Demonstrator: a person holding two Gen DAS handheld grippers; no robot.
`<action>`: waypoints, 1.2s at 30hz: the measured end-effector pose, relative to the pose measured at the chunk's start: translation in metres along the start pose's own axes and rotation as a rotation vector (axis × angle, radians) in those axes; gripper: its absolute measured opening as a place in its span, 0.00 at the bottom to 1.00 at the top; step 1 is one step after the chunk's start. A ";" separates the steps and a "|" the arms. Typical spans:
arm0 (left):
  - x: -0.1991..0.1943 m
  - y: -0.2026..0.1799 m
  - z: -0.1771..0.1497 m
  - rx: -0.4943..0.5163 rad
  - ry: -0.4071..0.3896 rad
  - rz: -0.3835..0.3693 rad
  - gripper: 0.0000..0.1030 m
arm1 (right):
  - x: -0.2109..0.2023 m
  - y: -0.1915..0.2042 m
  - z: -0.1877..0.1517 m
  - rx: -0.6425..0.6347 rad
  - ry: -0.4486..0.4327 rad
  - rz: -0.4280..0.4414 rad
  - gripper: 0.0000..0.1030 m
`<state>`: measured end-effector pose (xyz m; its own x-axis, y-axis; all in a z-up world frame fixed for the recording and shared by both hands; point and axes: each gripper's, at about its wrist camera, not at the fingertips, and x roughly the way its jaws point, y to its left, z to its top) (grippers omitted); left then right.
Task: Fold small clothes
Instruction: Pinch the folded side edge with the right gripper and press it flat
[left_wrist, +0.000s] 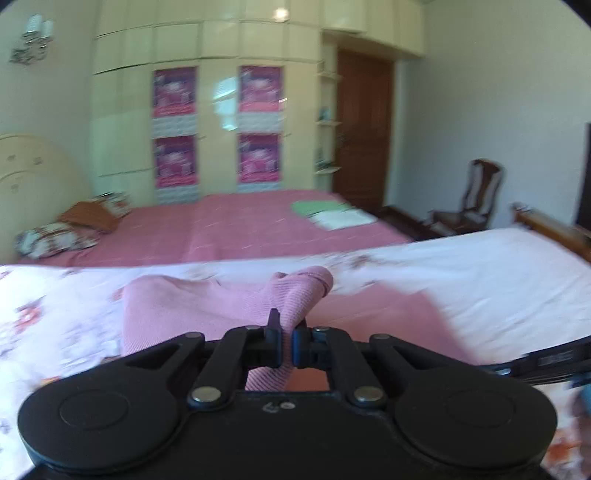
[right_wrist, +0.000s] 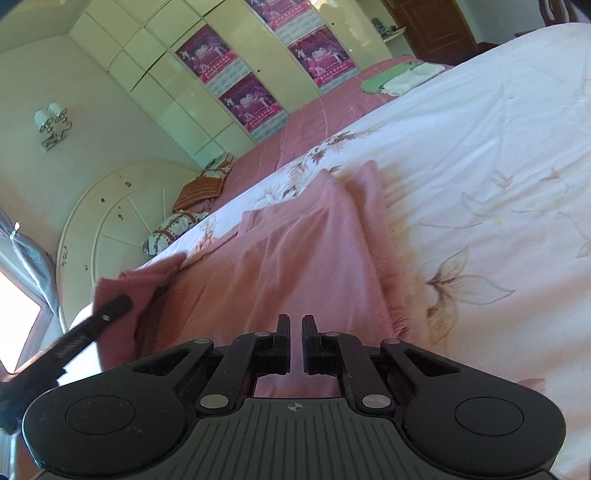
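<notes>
both grippers, the left gripper and right gripper, are matte black plastic with round hubs, silver rivets and linked arms; the right's base is ribbed grey.

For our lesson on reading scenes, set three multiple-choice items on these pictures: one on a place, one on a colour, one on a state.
1. Where does the pink garment lie?
A. on the floral bedsheet
B. on the chair
C. on the floor

2. What colour is the folded cloth beside the white one on the far bed?
A. blue
B. green
C. black

3. The left gripper is:
A. wide open
B. empty
C. shut on fabric

Answers: 1 A, sheet shows around it; 2 B, green beside white; 3 C, pink fabric is pinched between its jaws.
</notes>
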<state>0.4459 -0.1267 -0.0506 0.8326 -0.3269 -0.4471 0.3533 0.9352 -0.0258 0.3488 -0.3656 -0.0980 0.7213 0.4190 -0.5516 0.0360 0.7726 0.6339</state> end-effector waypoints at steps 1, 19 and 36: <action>0.001 -0.015 -0.001 0.021 0.006 -0.049 0.04 | -0.003 -0.003 0.001 0.004 -0.008 -0.003 0.05; 0.012 0.062 -0.025 -0.242 0.157 -0.062 0.41 | -0.002 -0.003 0.022 0.070 0.011 0.195 0.68; 0.017 0.109 -0.052 -0.343 0.225 0.007 0.41 | 0.065 0.060 0.015 -0.343 0.231 0.082 0.10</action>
<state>0.4764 -0.0231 -0.1077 0.7072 -0.3184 -0.6313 0.1540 0.9408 -0.3019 0.4084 -0.2992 -0.0877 0.5363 0.5514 -0.6390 -0.2756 0.8300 0.4849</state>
